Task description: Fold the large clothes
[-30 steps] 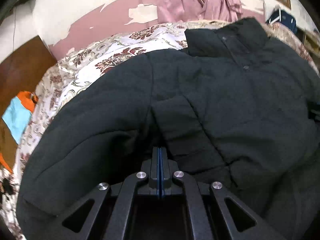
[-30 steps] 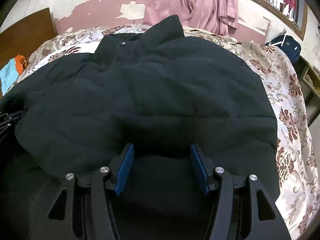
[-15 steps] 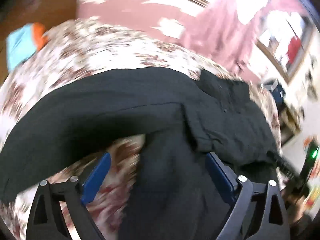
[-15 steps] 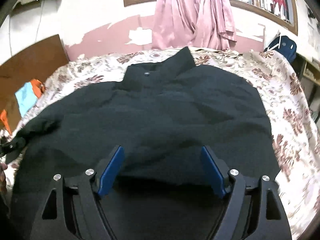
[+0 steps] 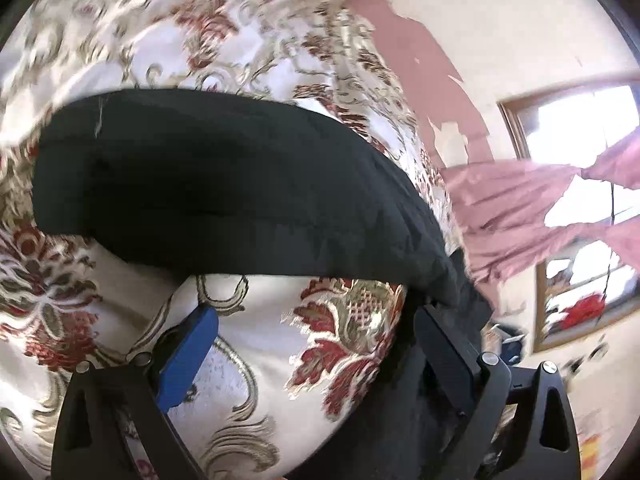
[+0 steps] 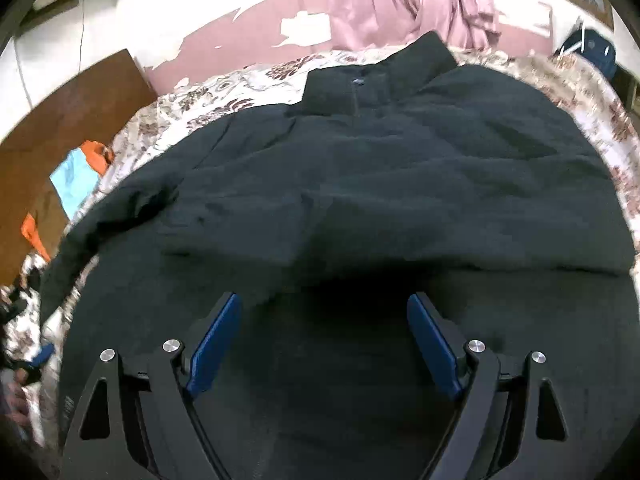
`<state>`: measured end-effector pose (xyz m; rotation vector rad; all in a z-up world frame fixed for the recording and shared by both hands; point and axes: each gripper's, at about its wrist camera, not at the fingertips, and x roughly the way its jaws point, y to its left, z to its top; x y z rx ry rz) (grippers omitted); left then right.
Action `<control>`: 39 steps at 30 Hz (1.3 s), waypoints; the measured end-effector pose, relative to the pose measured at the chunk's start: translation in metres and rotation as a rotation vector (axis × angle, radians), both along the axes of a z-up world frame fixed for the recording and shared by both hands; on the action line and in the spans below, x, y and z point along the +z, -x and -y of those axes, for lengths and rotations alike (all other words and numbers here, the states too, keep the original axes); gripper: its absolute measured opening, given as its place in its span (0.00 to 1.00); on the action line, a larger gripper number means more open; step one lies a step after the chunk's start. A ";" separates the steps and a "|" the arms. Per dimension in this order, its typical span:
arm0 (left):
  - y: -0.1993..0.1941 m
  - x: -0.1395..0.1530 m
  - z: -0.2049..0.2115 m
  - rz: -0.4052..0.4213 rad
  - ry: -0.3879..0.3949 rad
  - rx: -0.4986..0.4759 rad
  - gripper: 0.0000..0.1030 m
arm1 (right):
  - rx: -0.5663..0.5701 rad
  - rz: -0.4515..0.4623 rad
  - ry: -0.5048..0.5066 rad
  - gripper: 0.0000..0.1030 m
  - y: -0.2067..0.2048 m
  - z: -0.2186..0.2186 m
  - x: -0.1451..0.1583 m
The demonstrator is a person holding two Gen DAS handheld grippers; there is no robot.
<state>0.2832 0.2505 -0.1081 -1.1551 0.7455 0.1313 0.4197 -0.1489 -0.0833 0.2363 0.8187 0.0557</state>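
Left jaws: my left gripper (image 5: pixel 316 344) stands wide apart and holds nothing; between its fingers I see only the floral bedspread (image 5: pixel 256 360).
Right jaws: my right gripper (image 6: pixel 325 336) is likewise spread and empty, poised over dark cloth; whether the pads touch it I cannot tell.
Task's thing: the black jacket (image 6: pixel 360 200) lies flat, front up, on the bedspread, its collar (image 6: pixel 372 76) at 12 o'clock in the right view.
Sleeve: the sleeve (image 5: pixel 208 184) runs as a thick band from 9 to 3 o'clock just beyond my left fingers, its cuff end at 9 o'clock, well out from the body.
Step in hand (judgement): taking up this outstretched sleeve to fold it across the chest.
How to do it well (judgement): I should close on the cuff end through both layers, lift only enough to clear the padding, and lay it straight across; my right jaws can pin the body near the hem so that the bulk does not slide.
Handling (judgement): the cloth looks padded and springy, so a shallow pinch may slip.
Edges: the jacket's right side lies near the bedspread's border at 3 o'clock in the right view; the headboard (image 6: pixel 72 120) is at 10 o'clock.
Open room: bare bedspread shows at 11 o'clock beside the collar and around the sleeve, enough for a sweep inward; the pink curtain (image 6: pixel 412 0) hangs at 12 o'clock, apart.
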 end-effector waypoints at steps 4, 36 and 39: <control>0.007 -0.016 -0.011 0.019 0.139 0.181 0.95 | -0.062 0.051 0.025 0.78 -0.026 -0.006 0.002; -0.075 0.236 0.141 0.480 -0.915 -0.150 0.05 | 0.001 0.105 0.067 0.91 0.035 0.073 0.046; -0.091 0.247 0.209 0.531 -0.987 -0.318 0.05 | -0.062 0.121 0.035 0.91 0.053 0.110 0.047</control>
